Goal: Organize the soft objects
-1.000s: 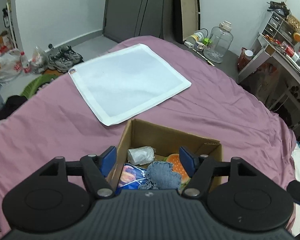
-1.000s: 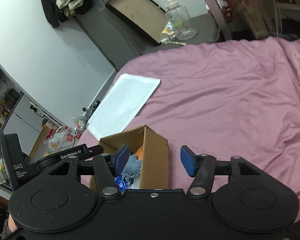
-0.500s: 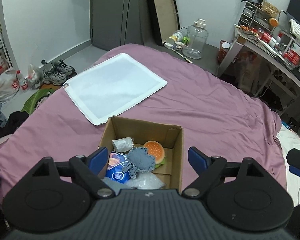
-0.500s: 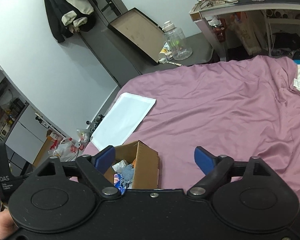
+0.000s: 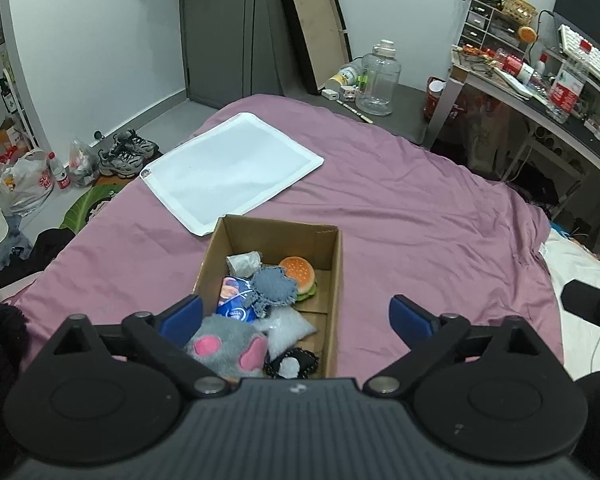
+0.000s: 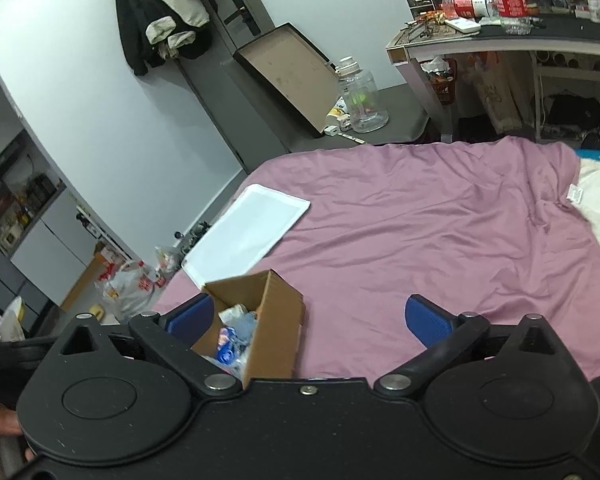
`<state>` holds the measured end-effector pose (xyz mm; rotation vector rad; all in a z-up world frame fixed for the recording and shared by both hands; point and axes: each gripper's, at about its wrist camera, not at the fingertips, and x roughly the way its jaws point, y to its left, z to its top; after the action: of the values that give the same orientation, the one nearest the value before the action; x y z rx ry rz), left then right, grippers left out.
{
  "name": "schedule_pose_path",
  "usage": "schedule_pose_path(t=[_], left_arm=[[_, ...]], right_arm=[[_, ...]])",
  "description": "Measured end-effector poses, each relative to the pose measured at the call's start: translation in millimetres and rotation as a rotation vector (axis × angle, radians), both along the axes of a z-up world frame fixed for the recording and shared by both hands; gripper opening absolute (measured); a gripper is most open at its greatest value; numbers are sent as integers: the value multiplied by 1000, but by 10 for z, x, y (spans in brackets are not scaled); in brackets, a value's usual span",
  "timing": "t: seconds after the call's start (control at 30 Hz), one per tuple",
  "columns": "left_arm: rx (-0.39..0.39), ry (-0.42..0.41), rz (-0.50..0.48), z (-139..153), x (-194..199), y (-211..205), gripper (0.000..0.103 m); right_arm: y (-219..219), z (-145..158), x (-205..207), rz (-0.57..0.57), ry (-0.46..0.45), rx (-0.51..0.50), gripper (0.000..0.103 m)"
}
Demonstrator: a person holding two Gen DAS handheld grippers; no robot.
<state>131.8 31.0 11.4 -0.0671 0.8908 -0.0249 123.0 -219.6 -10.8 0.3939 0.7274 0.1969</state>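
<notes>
Holding both tools above the near edge of the purple bedspread (image 5: 420,216), you have each one angled forward and down over the bed. Your left gripper (image 5: 296,318) hangs over the near end of the cardboard box (image 5: 336,280), its blue pads spread wide with nothing between them. Your right gripper (image 6: 308,320) sits to the right of the box, its jaws equally wide and empty, the left pad lined up over the box's opening.

The soft things all lie inside the box: a grey plush mouse (image 5: 228,344) at the near end, a white pouch (image 5: 288,326) just beside it, a denim piece (image 5: 274,288) resting against a plush burger (image 5: 298,274), a blue packet (image 5: 234,300) and a crumpled white wad (image 5: 244,262) further in. A white mat (image 5: 232,168) lies flat on the bedspread just beyond the box.
</notes>
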Motion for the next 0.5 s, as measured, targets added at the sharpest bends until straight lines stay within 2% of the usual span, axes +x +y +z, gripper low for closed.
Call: schedule_pose_path(t=[0.3,0.5], left_arm=[[-8,-25,0,108,-339,-139,102],[-15,-71,23,198,-594,-184,102]], right_arm=[[-92,96,-295,18,-27,-56,103],[-161,168,-474,29,-47,-74,103]])
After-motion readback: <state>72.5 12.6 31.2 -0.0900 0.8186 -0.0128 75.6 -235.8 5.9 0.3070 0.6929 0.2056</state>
